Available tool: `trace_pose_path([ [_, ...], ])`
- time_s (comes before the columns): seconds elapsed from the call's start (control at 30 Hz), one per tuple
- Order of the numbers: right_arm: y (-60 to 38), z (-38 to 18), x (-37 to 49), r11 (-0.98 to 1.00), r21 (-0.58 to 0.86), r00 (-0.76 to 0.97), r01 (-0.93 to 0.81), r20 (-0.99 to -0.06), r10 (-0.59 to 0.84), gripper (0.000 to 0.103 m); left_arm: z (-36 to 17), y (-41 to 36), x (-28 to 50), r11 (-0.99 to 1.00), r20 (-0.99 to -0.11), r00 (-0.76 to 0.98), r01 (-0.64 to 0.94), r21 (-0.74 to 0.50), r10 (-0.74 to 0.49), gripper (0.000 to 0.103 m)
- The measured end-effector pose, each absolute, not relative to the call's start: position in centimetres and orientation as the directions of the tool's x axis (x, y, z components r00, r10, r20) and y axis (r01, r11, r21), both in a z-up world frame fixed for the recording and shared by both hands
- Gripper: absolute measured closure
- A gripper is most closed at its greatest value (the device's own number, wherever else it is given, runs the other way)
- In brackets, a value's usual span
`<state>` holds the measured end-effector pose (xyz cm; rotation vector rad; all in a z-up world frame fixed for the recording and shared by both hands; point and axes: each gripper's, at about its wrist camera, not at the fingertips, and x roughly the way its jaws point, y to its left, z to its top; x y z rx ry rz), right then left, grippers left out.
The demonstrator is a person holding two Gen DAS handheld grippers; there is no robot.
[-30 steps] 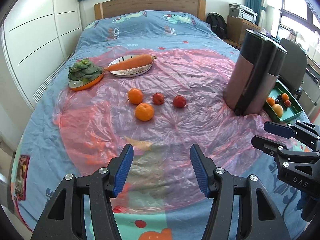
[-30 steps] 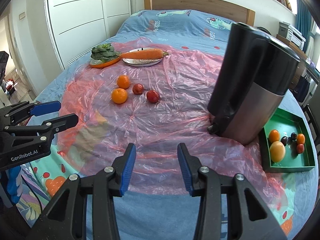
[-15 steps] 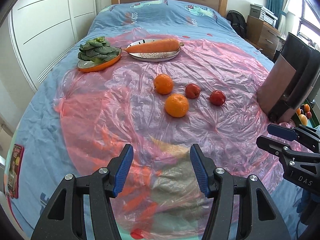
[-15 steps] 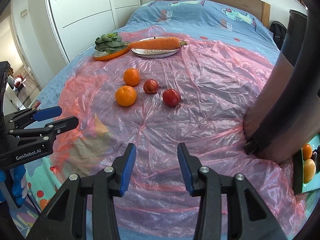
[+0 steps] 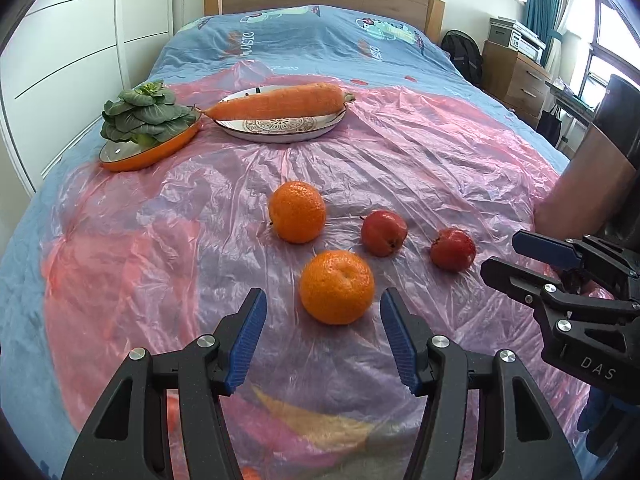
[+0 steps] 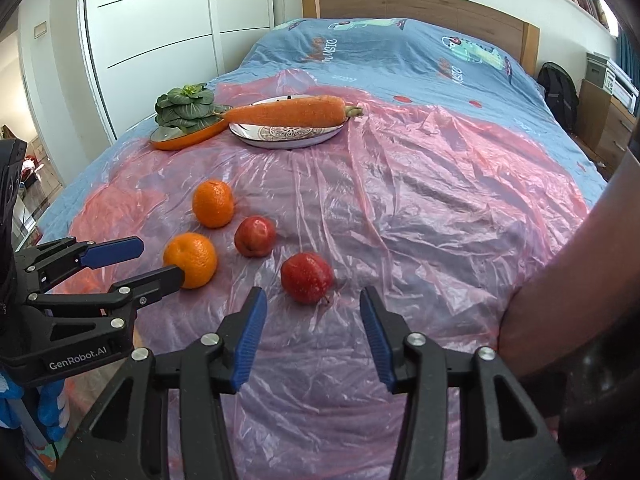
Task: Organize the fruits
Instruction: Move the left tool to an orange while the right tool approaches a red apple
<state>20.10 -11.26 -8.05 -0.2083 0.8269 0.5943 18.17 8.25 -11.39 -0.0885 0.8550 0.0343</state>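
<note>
A: Where are the fruits, taking the carrot plate [image 5: 280, 130] as landmark?

B: Four lie loose, all nearer than it: far orange [image 5: 297, 211], near orange [image 5: 337, 287], two red apples [image 5: 383, 233] [image 5: 453, 249] rightward, apart, none touching.

Both black grippers carry blue-padded jaws, silver screws, white lettering.

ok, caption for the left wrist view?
Open left claw lined up on the near orange; right claw beside a red fruit.
</note>
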Motion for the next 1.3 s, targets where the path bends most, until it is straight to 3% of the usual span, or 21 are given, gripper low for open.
trace_pose_path([
  [0.53,-9.0,-10.6,22.7,0.797,0.048,0.521,-0.602,-0.733,0.437,0.050,-13.4,8.9,19.9,0.990,-0.744,0.664,-0.043,-0.132,-0.070,0.049],
  [1.03,-9.1,-12.5,22.3,0.786,0.043,0.527,-0.617,-0.719,0.453,0.051,-14.4,8.3,20.2,0.993,-0.752,0.655,-0.020,-0.116,-0.075,0.049],
  [1.3,-9.3,-12.6,22.1,0.779,0.061,0.527,-0.624,-0.704,0.477,0.068,-14.6,8.0,20.2,0.995,-0.753,0.656,-0.019,-0.093,-0.058,0.049],
])
